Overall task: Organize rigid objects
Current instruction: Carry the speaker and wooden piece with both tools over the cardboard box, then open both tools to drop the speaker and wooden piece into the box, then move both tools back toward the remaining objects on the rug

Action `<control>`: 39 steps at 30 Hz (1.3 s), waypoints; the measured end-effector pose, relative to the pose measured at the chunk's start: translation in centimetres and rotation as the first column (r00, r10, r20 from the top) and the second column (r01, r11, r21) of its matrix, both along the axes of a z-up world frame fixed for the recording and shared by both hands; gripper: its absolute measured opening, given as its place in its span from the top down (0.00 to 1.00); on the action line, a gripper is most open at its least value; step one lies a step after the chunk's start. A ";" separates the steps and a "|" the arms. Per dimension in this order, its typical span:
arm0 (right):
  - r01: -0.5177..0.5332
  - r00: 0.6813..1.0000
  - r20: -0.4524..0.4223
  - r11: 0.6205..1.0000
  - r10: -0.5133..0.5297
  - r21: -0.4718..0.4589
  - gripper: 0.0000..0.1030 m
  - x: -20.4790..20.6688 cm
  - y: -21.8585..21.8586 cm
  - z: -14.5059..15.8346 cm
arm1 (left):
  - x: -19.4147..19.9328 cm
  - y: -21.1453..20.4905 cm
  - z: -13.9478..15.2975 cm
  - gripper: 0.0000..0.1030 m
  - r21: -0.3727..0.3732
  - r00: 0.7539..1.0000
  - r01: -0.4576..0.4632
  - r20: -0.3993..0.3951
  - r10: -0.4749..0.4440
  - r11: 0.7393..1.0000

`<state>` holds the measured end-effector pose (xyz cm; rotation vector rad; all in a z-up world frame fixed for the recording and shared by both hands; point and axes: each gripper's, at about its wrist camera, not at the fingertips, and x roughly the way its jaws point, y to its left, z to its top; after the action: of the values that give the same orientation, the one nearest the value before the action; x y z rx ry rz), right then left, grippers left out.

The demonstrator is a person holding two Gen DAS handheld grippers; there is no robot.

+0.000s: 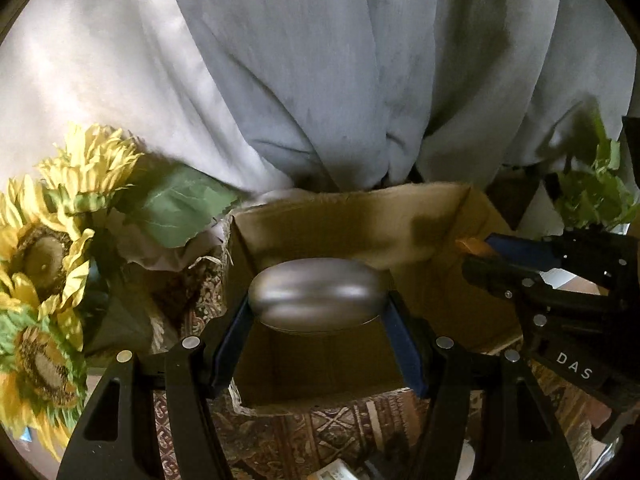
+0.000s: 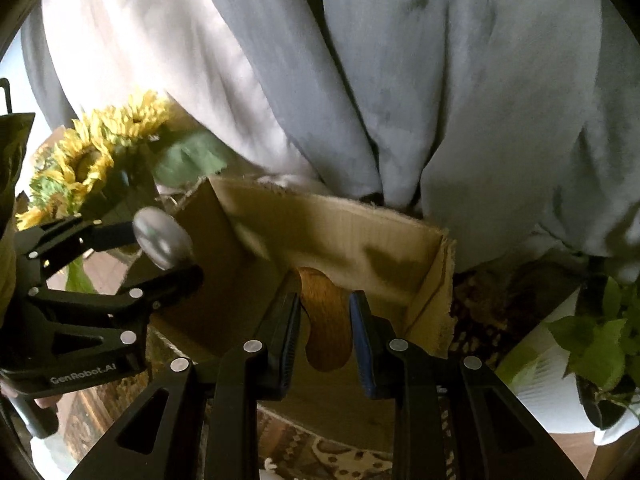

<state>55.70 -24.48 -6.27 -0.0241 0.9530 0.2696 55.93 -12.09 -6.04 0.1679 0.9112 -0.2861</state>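
Observation:
My left gripper (image 1: 317, 305) is shut on a silver oval metal piece (image 1: 316, 290), which hangs over an open cardboard box (image 1: 344, 220). The right wrist view shows this left gripper (image 2: 160, 250) at the left with the silver piece (image 2: 162, 236) above the box's left wall. My right gripper (image 2: 324, 300) is shut on a brown wood-grain oval piece (image 2: 326, 328), which sits low inside the cardboard box (image 2: 360, 232) near its back wall. In the left wrist view the right gripper (image 1: 478, 258) reaches in from the right, and an orange-brown tip (image 1: 469, 245) shows between its fingers.
Grey fabric (image 1: 320, 60) hangs in folds right behind the box. Artificial sunflowers (image 1: 48, 240) stand to the left. A leafy green plant (image 2: 600, 340) in a white pot (image 2: 548, 384) stands to the right. A patterned cloth (image 1: 320, 432) lies under the box.

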 end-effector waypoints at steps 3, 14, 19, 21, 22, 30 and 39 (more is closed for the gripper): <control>-0.006 0.999 -0.044 1.000 0.005 -0.001 0.74 0.7 -0.1 -0.6 | 0.8 -0.2 -0.5 0.37 0.025 1.000 0.002 -0.029 -0.001 1.000; 0.049 0.998 -0.032 0.999 -0.049 -0.019 0.51 0.6 -0.7 -0.4 | 0.8 -0.1 -1.0 0.32 0.037 0.998 -0.010 -0.058 0.012 0.999; 0.081 0.996 0.023 0.997 -0.081 -0.019 0.41 -0.8 -0.9 1.3 | -0.7 0.4 0.3 0.28 0.040 1.000 -0.024 0.002 0.024 0.999; 0.092 0.995 0.048 0.995 -0.090 -0.026 0.40 -1.5 -0.9 1.9 | -1.7 0.7 0.9 0.25 0.034 0.999 -0.036 0.038 0.034 0.999; 0.095 0.994 0.059 0.995 -0.093 -0.027 0.38 -1.8 -1.0 2.3 | -2.3 0.8 1.2 0.23 0.038 0.997 -0.041 0.060 0.039 0.998; 0.113 0.984 0.144 0.993 -0.107 -0.031 0.26 -5.3 -0.4 4.7 | -6.3 1.9 3.0 0.16 0.037 0.983 -0.076 0.169 0.069 0.996; 0.115 0.968 0.228 0.992 -0.103 -0.041 0.20 -9.3 0.8 6.5 | -10.3 3.7 4.4 0.09 0.011 0.965 -0.125 0.234 0.119 0.992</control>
<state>46.37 -23.65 0.25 -0.0502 0.7326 0.1356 45.60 -8.35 -1.68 0.1643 0.6893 -0.1362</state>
